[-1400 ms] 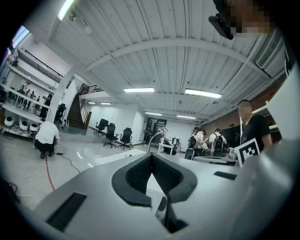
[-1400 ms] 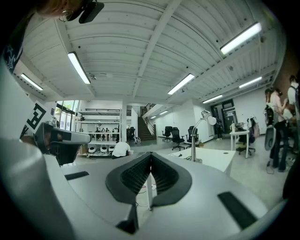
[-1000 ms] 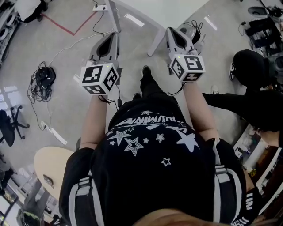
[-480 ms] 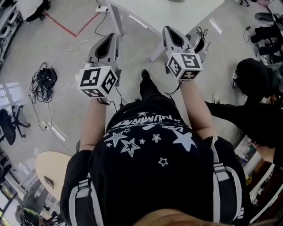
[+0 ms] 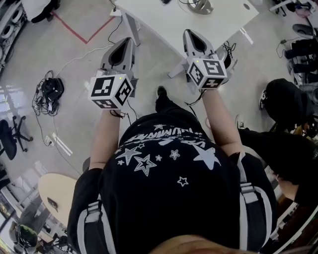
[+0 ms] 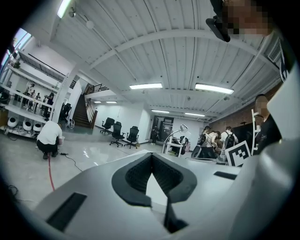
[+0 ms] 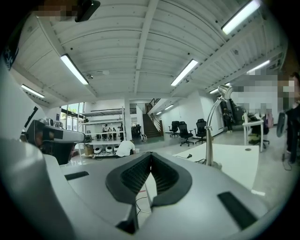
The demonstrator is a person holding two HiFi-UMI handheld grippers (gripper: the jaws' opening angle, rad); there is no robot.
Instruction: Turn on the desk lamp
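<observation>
- White bench has slid further into the top of the head view over the last second. A moment ago only its near corner and legs showed, so the person is walking up to it.
- Metal base of the desk lamp now shows at the very top edge of that view, standing on the bench. It was out of view a second ago.
- From the right gripper view the lamp's thin stem rises off the bench to the right of the jaws and curves up to a small head. No switch can be made out from here, nor whether the head is lit.
- Left gripper is held out in front of the chest over the floor, short of the bench. Its jaws are together with nothing between them.
- Right gripper is carried the same way, jaws together and empty. Its tip overlaps the bench's near edge in the head view, and it is the one closer to the lamp.
- Neither gripper touches the lamp, so this looks like the approach and the task itself has not begun.
- Next comes closing the remaining gap and finding the switch. Closed jaws should suit pressing a button, most likely with the right gripper.
</observation>
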